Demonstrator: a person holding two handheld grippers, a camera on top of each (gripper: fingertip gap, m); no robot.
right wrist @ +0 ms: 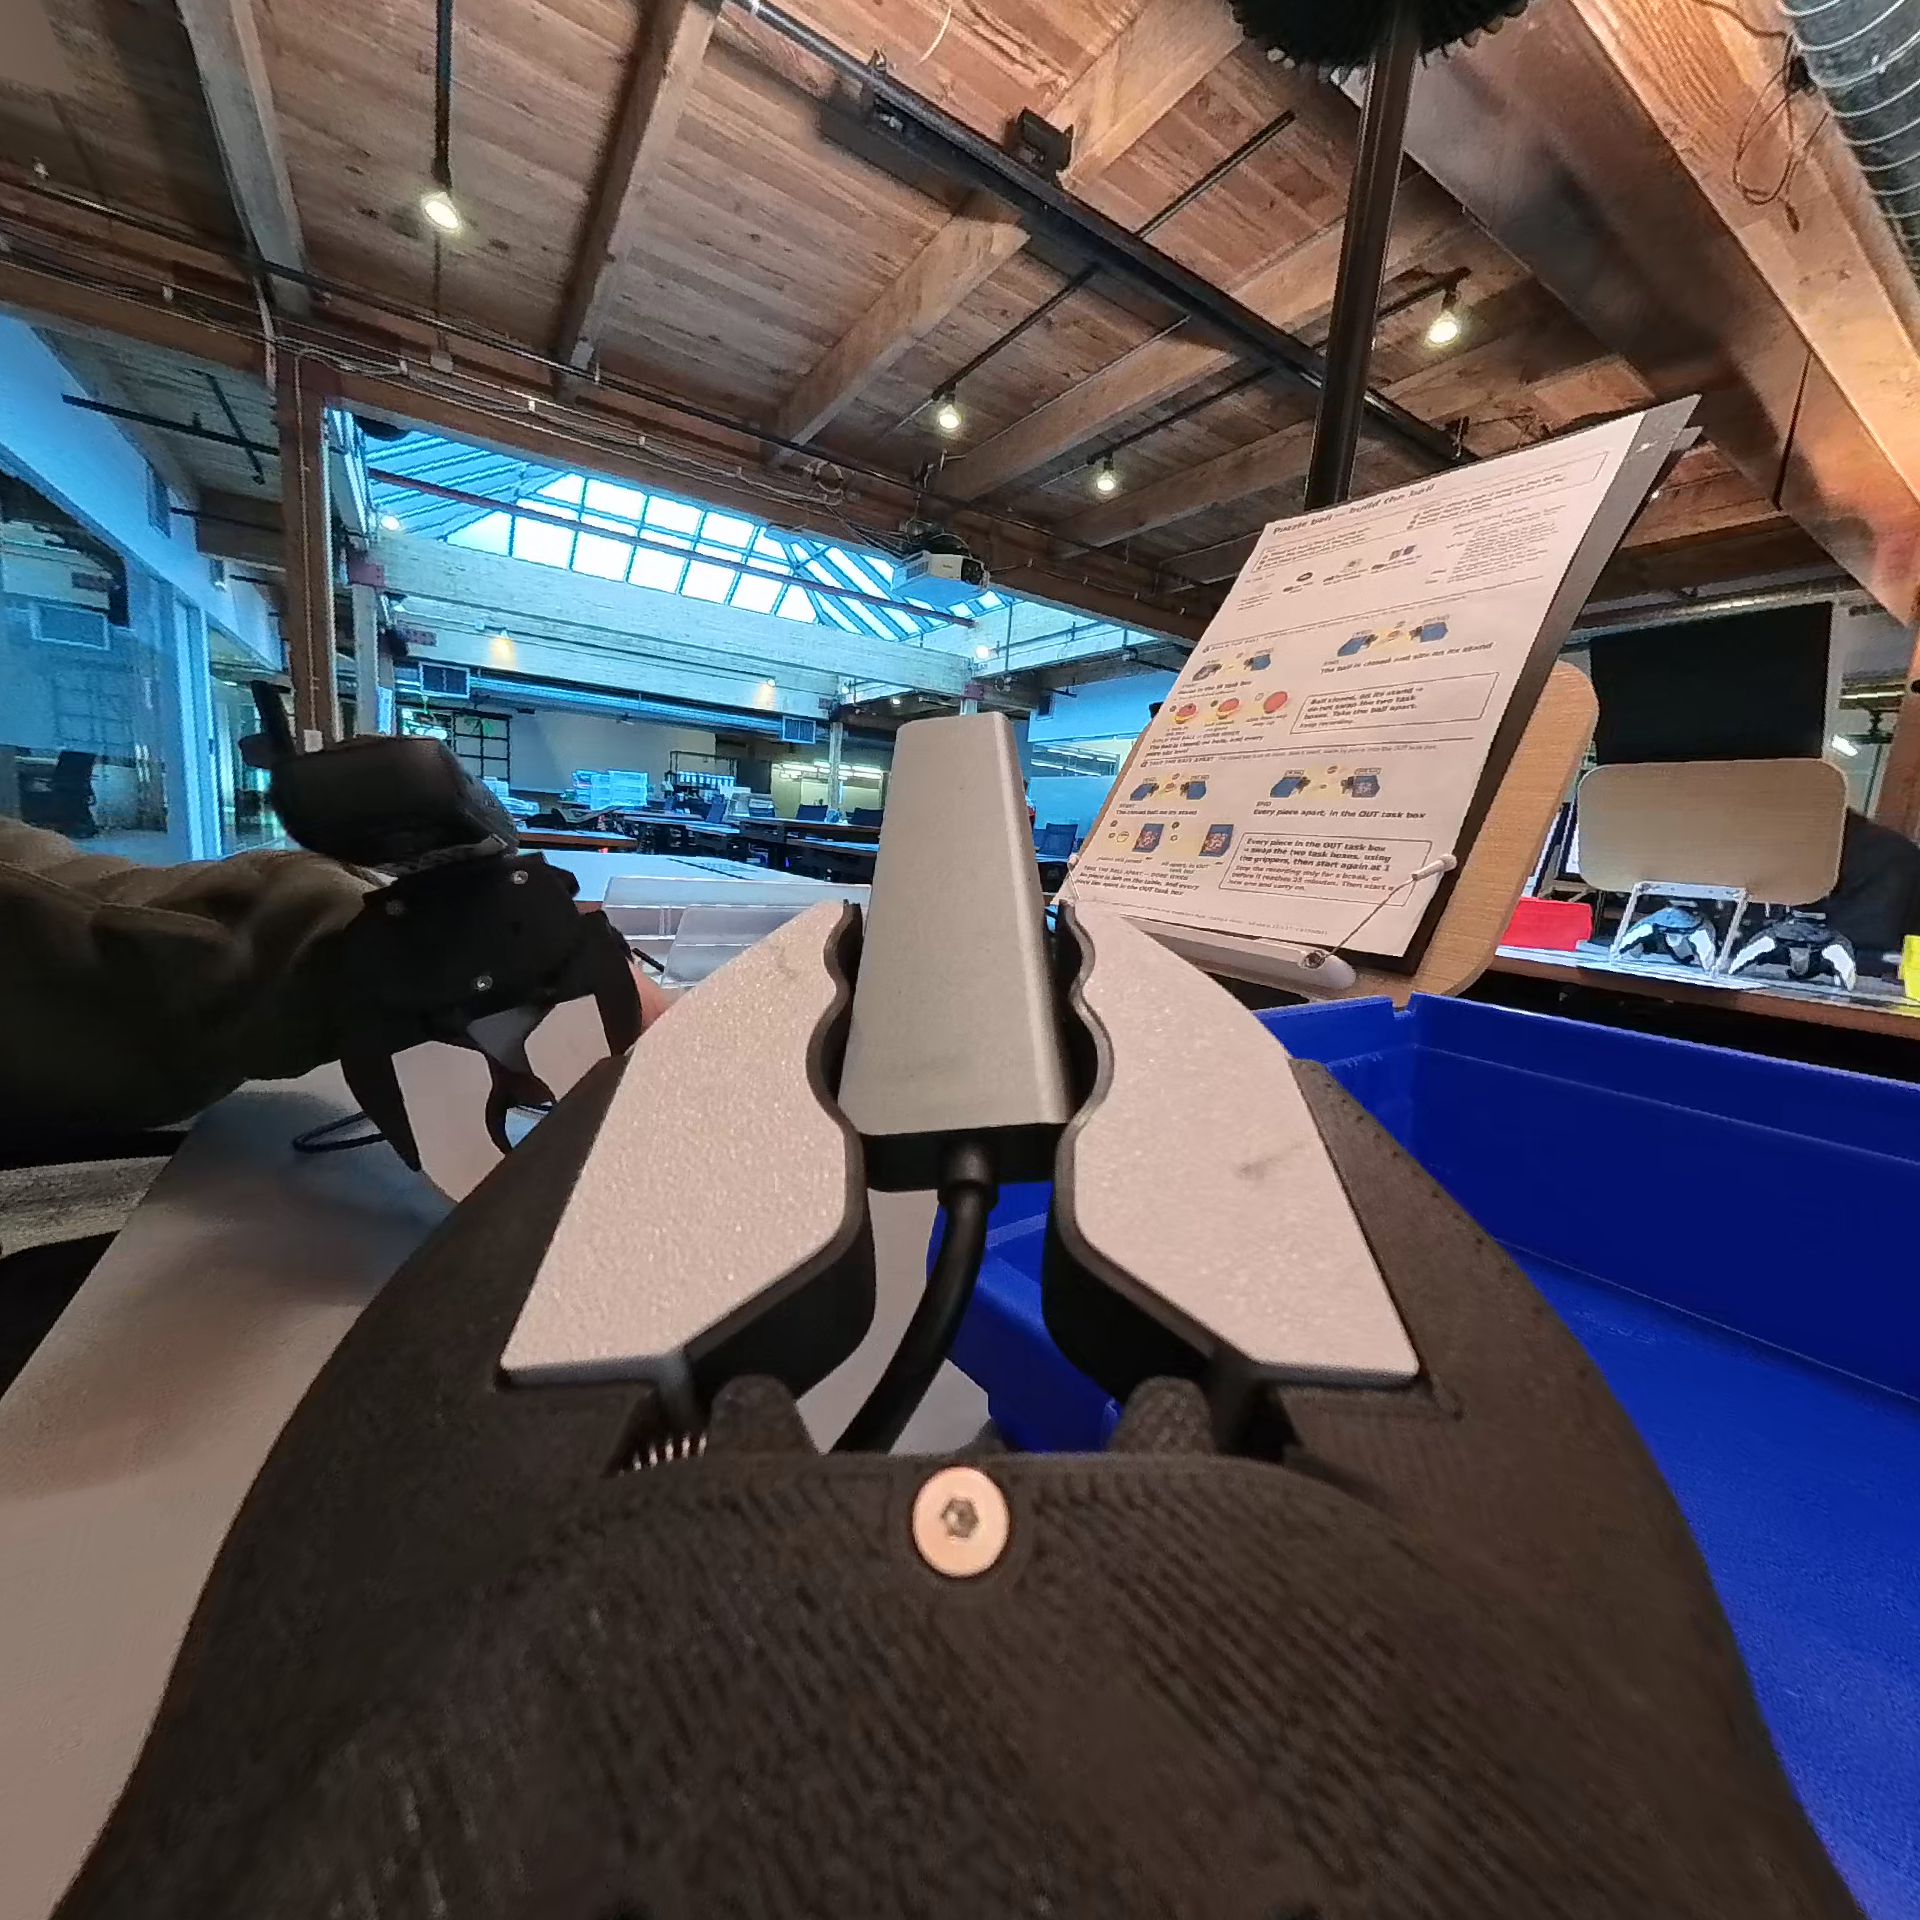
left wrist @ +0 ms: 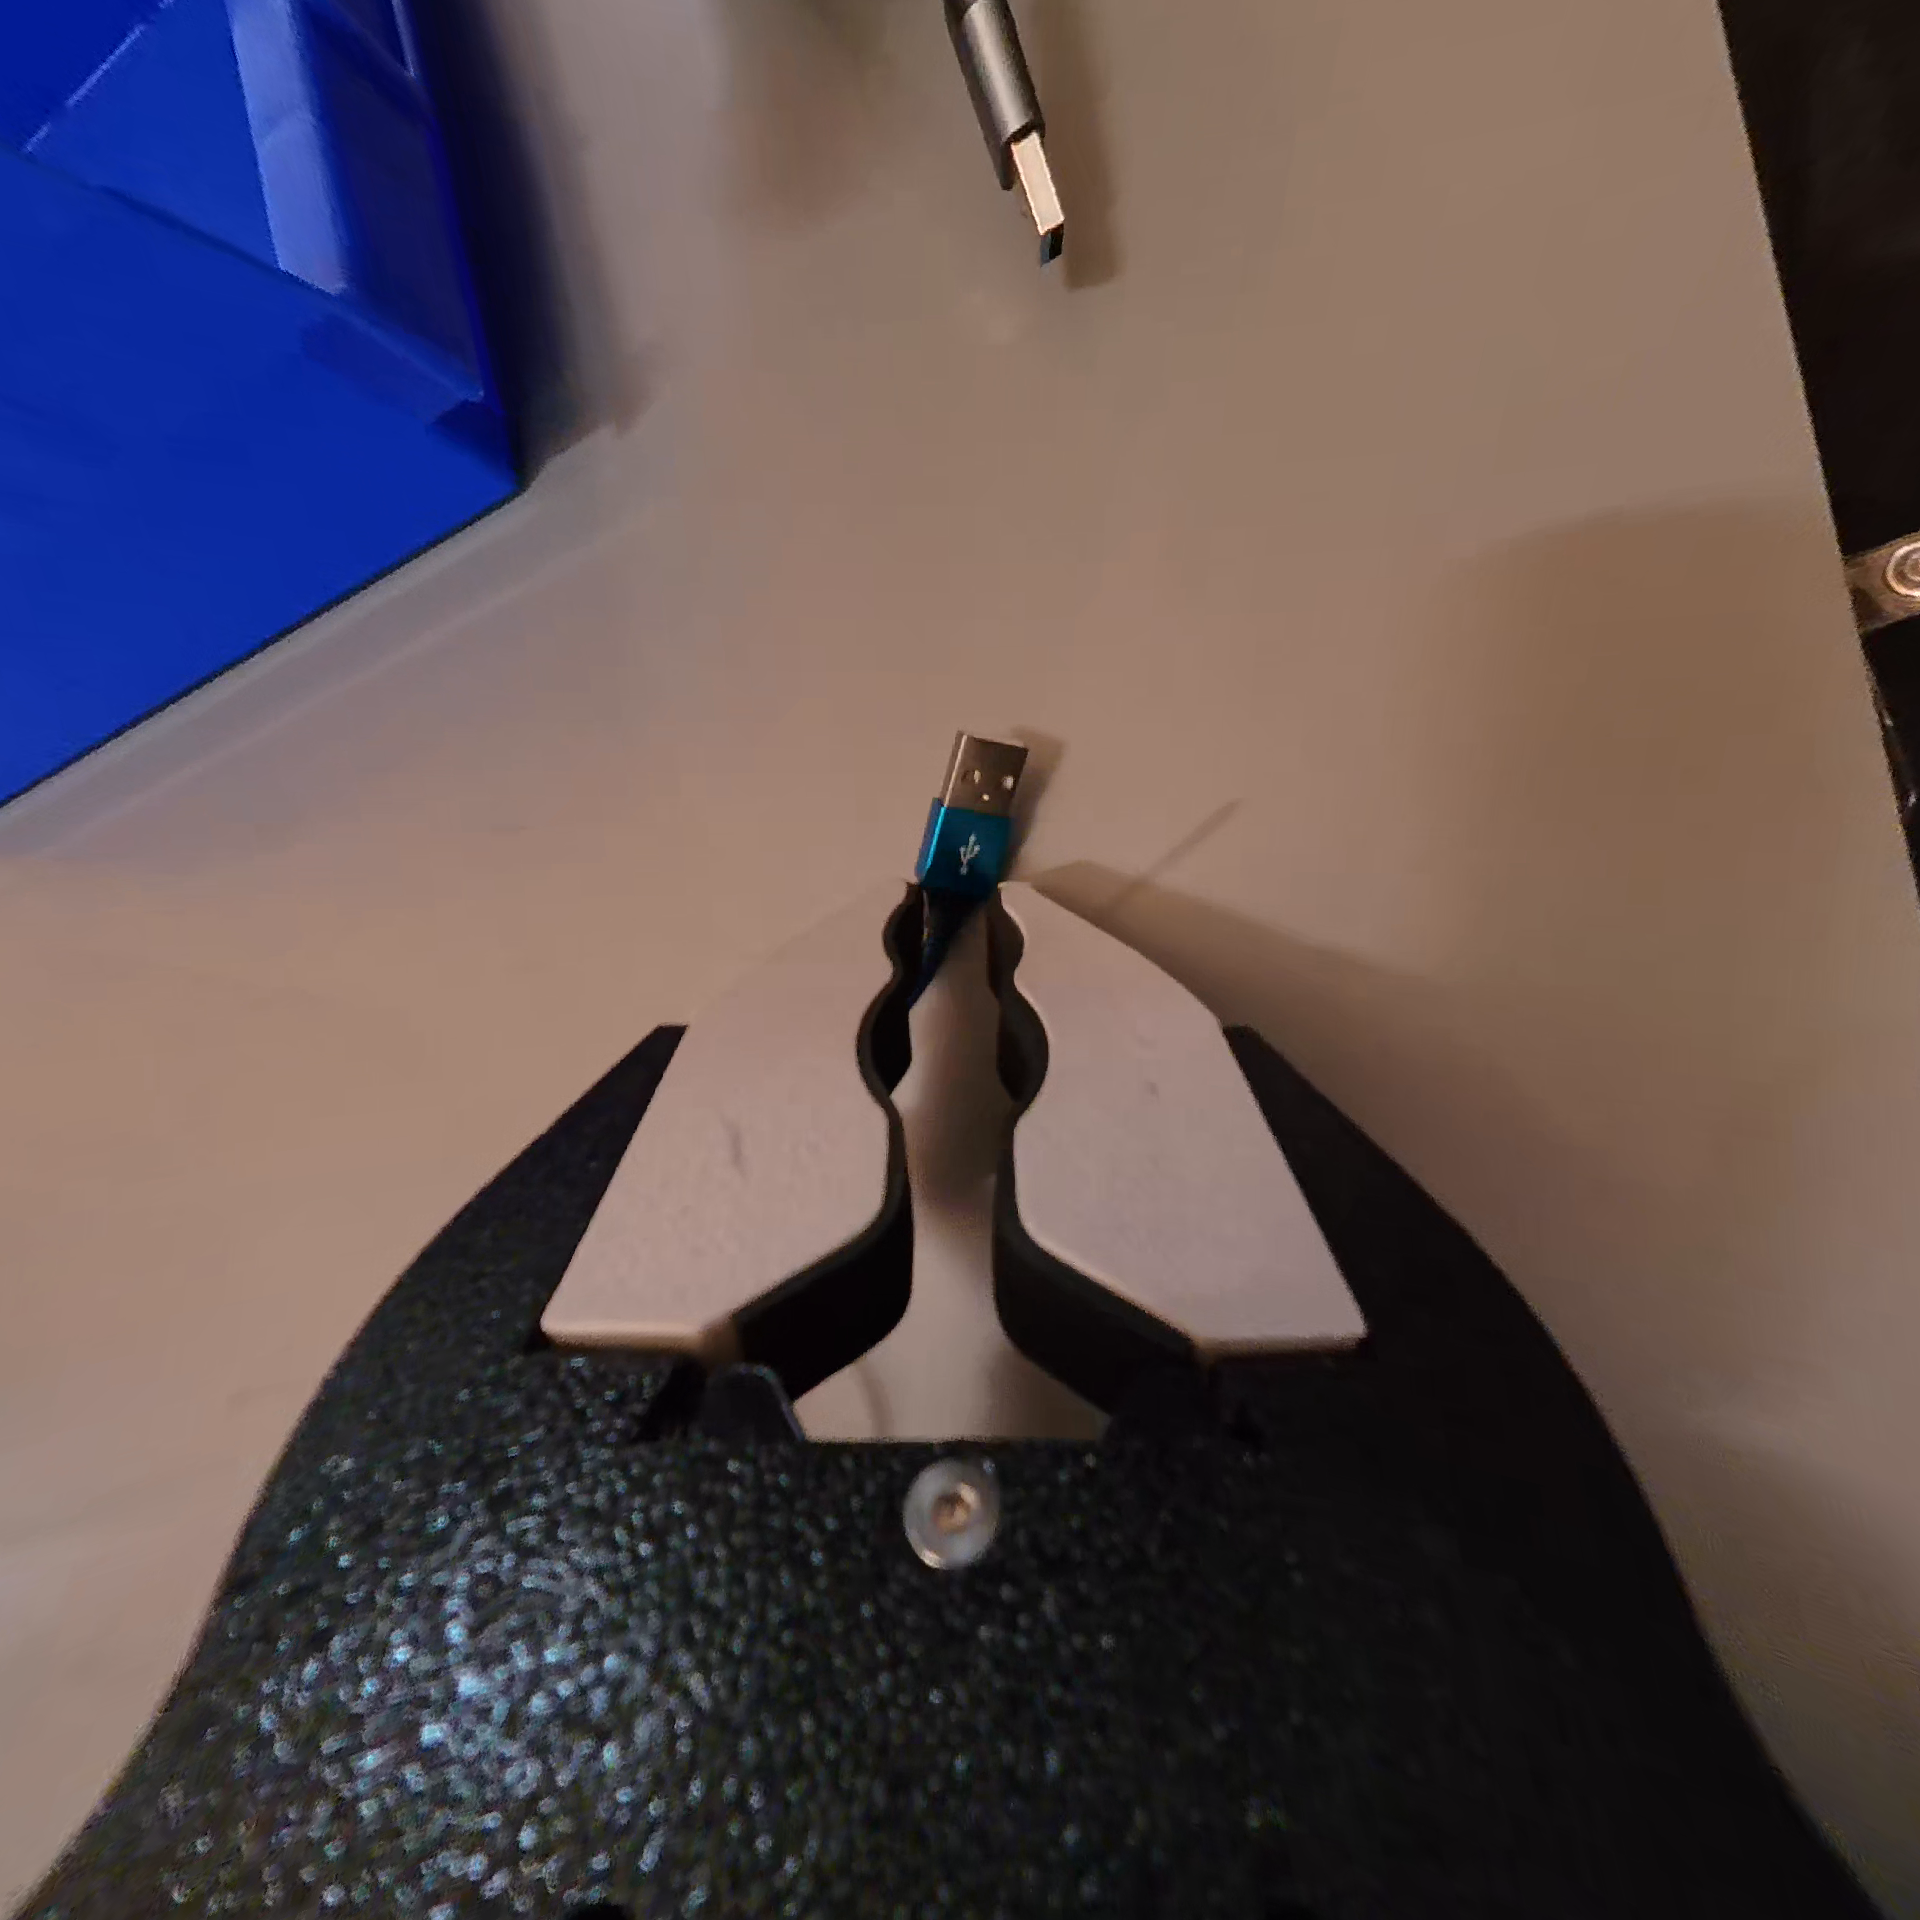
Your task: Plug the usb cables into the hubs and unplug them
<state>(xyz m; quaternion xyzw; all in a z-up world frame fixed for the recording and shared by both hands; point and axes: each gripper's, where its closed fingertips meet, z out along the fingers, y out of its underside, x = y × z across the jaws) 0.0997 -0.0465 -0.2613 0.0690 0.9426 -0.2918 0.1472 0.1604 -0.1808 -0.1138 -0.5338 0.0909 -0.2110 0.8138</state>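
Note:
In the left wrist view my left gripper (left wrist: 961,883) points down at the grey table (left wrist: 1351,623). It is shut on the rear of a teal USB plug (left wrist: 966,821), whose dark cable runs back between the fingers. The plug's metal tip sticks out past the fingertips. A second, grey USB plug (left wrist: 1023,156) lies loose farther ahead. In the right wrist view my right gripper (right wrist: 956,914) is shut on a grey USB hub (right wrist: 956,852) and holds it up, pointing forward. The hub's black cable (right wrist: 956,1247) hangs from its rear. The left gripper (right wrist: 457,1101) shows at the left, low over the table.
A blue bin (left wrist: 208,416) stands left of the teal plug, and it also shows under and right of my right gripper (right wrist: 1610,1143). The table's dark right edge (left wrist: 1829,312) is close. A printed sheet on a wooden stand (right wrist: 1351,727) stands behind the bin. A sleeve (right wrist: 156,935) reaches in from the left. One gripper's finger ends stand about 20 cm off the other's.

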